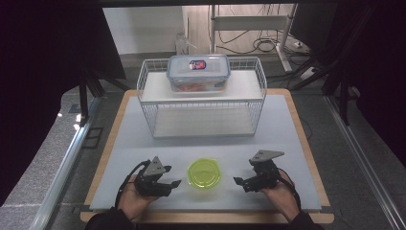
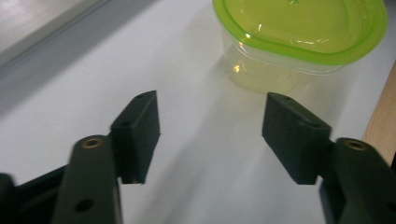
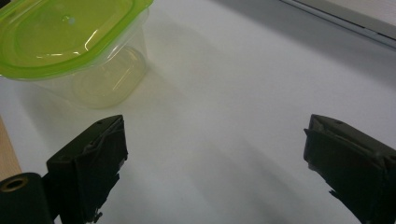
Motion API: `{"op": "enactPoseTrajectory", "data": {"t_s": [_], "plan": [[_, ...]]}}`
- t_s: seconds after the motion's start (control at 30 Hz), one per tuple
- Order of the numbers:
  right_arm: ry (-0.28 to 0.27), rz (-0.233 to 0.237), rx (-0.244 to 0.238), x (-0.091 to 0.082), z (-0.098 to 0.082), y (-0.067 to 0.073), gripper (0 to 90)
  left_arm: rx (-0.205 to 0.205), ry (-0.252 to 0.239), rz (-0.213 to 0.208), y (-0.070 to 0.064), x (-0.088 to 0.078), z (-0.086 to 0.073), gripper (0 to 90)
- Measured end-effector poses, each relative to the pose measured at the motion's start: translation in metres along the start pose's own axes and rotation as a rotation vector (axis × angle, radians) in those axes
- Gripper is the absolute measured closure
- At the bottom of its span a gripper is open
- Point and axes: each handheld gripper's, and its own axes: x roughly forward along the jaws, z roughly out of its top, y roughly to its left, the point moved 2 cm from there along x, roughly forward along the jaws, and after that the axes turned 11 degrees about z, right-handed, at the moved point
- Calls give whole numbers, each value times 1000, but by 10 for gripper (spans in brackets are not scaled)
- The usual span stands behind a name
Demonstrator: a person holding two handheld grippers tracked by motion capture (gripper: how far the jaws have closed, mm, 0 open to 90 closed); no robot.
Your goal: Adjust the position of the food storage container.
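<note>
A clear plastic tub with a lime-green lid stands on the white mat near the front edge, between the two hands. My left gripper lies just left of it, jaws apart and pointing at the tub, with bare mat between the pads. My right gripper rests to the tub's right, jaws wide, and the tub stands off its left jaw. Neither gripper touches the tub.
A white wire rack stands at the back of the mat. On its upper shelf is a clear lidded box with orange contents. The wooden table edge frames the mat.
</note>
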Motion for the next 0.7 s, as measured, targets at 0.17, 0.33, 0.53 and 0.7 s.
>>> {"op": "enactPoseTrajectory", "data": {"t_s": [0.17, 0.33, 0.53, 0.7], "plan": [[-8, -3, -1, -2, 1, 0, 52, -41, -51, 2, 4, -8, -7, 192], [-7, -1, -4, -1, 0, 1, 27, -57, -39, 38, 8, -13, -15, 113], [6, 2, -5, 1, -1, 0, 12, -63, -34, 78, 12, -15, -23, 52], [-10, 5, -5, 1, 0, 0, 0, -65, -54, 84, 14, -15, -24, 24]]}}
